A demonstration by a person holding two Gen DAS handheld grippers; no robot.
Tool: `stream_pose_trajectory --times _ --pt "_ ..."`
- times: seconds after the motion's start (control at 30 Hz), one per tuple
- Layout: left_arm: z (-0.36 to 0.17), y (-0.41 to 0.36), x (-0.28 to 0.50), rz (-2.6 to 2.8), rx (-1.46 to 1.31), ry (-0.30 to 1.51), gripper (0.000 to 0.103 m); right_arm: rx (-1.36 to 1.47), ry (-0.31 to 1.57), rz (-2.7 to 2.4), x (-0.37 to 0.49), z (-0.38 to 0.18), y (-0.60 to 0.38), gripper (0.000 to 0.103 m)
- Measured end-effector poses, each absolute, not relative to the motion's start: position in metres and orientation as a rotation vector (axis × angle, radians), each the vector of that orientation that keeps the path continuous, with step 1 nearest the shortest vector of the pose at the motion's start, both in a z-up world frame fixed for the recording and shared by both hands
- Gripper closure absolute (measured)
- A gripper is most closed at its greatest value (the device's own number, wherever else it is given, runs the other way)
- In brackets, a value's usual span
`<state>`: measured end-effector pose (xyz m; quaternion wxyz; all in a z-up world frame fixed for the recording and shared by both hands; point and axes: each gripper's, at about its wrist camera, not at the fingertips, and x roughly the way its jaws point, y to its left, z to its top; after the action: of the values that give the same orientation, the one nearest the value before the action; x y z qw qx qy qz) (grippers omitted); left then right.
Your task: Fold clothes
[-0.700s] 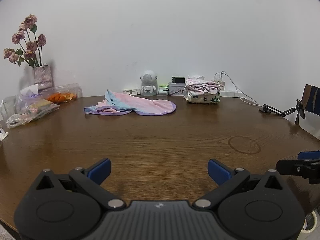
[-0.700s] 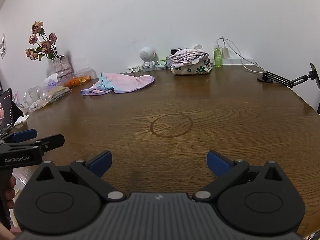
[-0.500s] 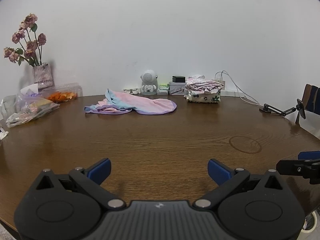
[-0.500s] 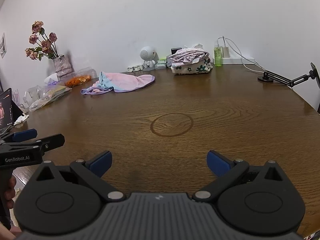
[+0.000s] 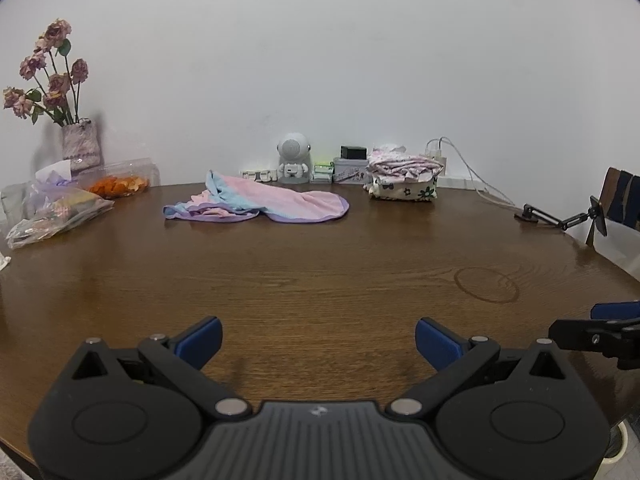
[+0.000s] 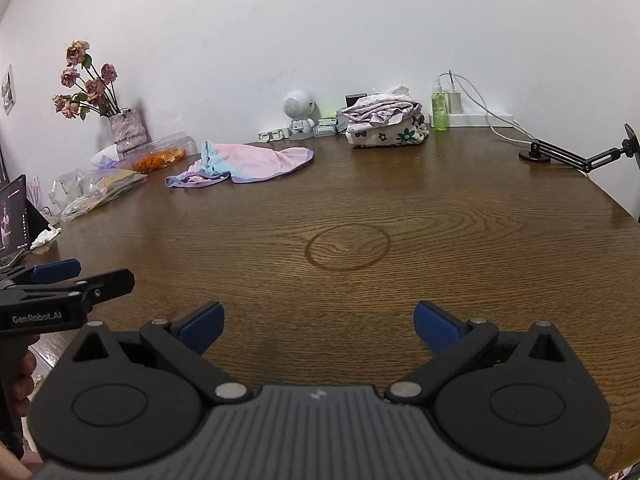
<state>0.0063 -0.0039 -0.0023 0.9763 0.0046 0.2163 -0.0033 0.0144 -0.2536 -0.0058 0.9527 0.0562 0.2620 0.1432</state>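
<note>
Leftmost, the left hand-held gripper (image 5: 316,340) is held fully open and empty above the bare wooden counter (image 5: 320,272). Farther back, a crumpled pink-and-blue garment (image 5: 260,203) is seen lying unfolded, with a folded clothes pile (image 5: 404,178) to its right. Rightmost, the right hand-held gripper (image 6: 318,326) is likewise spread wide, gripping nothing.

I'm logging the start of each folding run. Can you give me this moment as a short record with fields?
surface: round wooden table
garment to fold: pink and blue cloth, crumpled, at the far side
other clothes: floral pile near the wall
left gripper: open, empty, over bare table
right gripper: open, empty, over bare table
progress: nothing grasped yet
</note>
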Motion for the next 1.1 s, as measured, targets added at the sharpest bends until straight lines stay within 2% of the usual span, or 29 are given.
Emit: stream_pose_trajectory --times 1.1 --pt "-0.0021 0.0054 0.0059 -0.005 -0.013 0.42 0.0 0.113 0.528 0.301 0.0157 -0.0033 -0.2544 0.0"
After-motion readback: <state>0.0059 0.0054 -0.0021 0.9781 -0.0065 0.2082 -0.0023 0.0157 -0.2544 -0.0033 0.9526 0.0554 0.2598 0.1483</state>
